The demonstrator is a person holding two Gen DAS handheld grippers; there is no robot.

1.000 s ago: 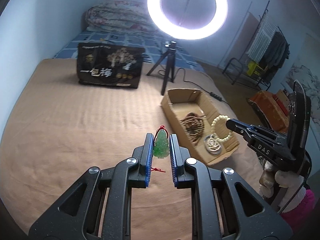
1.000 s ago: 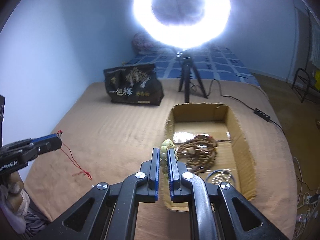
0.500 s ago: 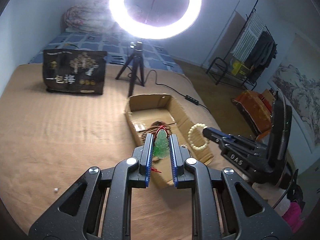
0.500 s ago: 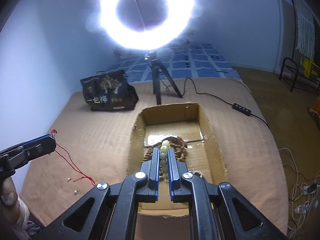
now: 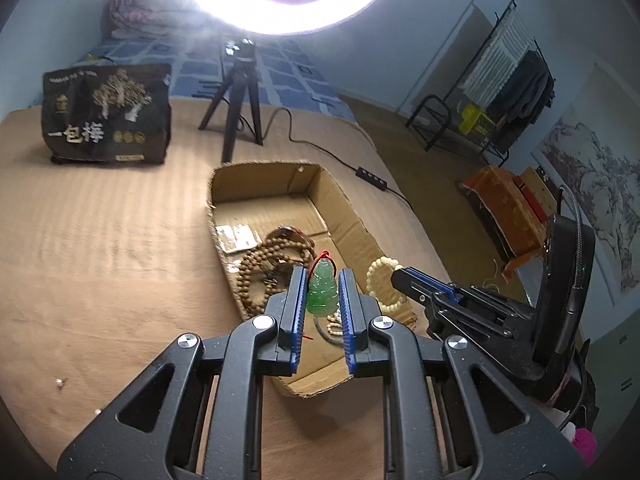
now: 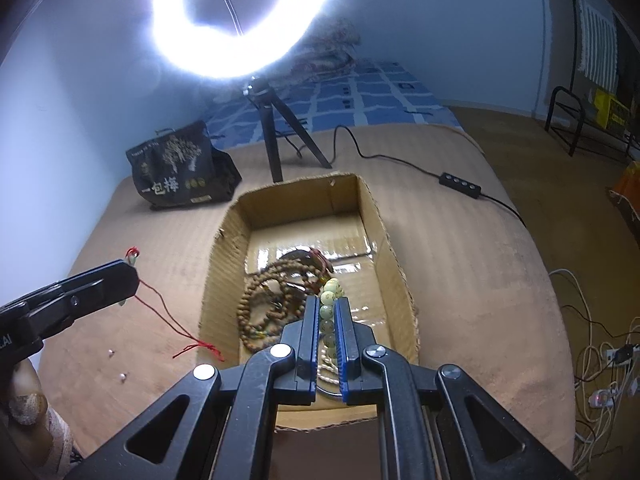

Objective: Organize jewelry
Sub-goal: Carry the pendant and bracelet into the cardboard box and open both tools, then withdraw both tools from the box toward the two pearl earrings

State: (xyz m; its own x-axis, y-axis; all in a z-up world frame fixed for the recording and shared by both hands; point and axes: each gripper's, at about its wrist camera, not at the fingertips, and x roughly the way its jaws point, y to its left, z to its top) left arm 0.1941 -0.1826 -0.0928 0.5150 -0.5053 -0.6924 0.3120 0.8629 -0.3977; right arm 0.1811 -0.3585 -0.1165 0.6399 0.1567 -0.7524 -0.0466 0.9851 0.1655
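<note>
The left gripper (image 5: 323,300) reaches forward and slightly downward over the near end of the open brown cardboard box (image 5: 352,216), its blue-padded fingers (image 5: 295,300) closed on a green carved jade pendant (image 5: 321,294) that stands upright between them, a red cord knot at its top. In the right wrist view the pendant's thin red cord (image 6: 172,322) trails from that gripper down to the tan bed cover (image 6: 460,264) just beside the box's left wall, at about 9 o'clock from the box.

The right gripper (image 6: 328,316) comes in over the box's near wall, pointing toward 12 o'clock. Its fingers (image 6: 311,320) are nearly pressed together, pinching a pale cream bead bracelet (image 6: 327,300); in the left wrist view the bracelet (image 5: 382,286) hangs as a loop from that gripper's tip, at 3 o'clock from the pendant, by the box's right wall.

Inside the box, just beyond both grippers, lies a coiled brown wooden bead necklace (image 6: 272,300); a small bead strand on a ring (image 5: 334,326) lies at the near end beneath the fingers.

Farther off, at 11 o'clock, a black printed bag with gold lettering (image 5: 106,114) stands on the bed cover. At 12 o'clock a black tripod (image 5: 236,100) carries a glowing white ring light (image 6: 240,16), its cable and inline switch (image 6: 460,184) running off toward 2 o'clock.
</note>
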